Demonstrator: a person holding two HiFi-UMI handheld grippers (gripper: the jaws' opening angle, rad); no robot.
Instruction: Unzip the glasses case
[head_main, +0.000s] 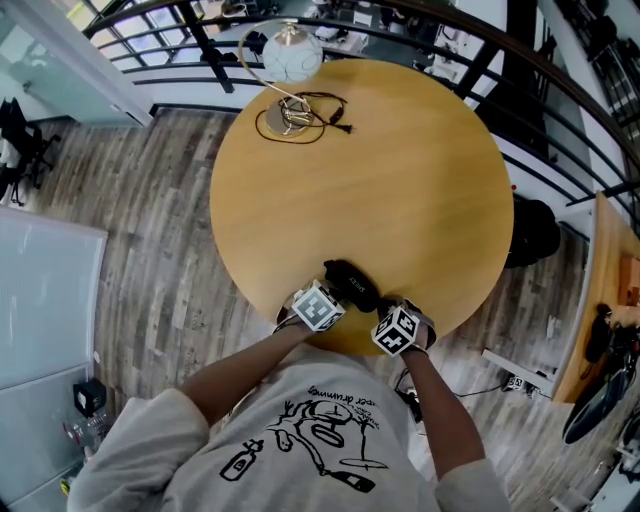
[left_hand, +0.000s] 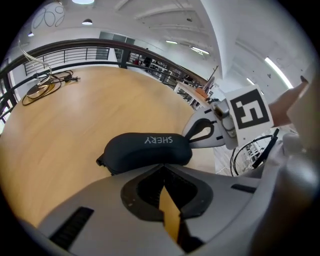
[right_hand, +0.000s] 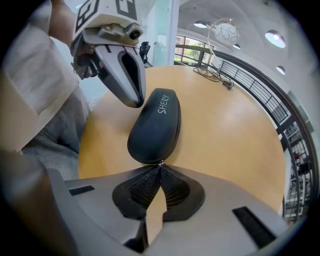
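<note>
Head view shows the black glasses case lying at the round table's near edge. The right gripper is pinched closed on a small metal zip pull at the case's end. The left gripper, jaws together, sits just beside its long side.

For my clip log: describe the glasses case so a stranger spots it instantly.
On the round wooden table, look at the edge nearest the person. The glasses case lies there: black, oblong, white lettering, unlike the lamp and cable opposite.
</note>
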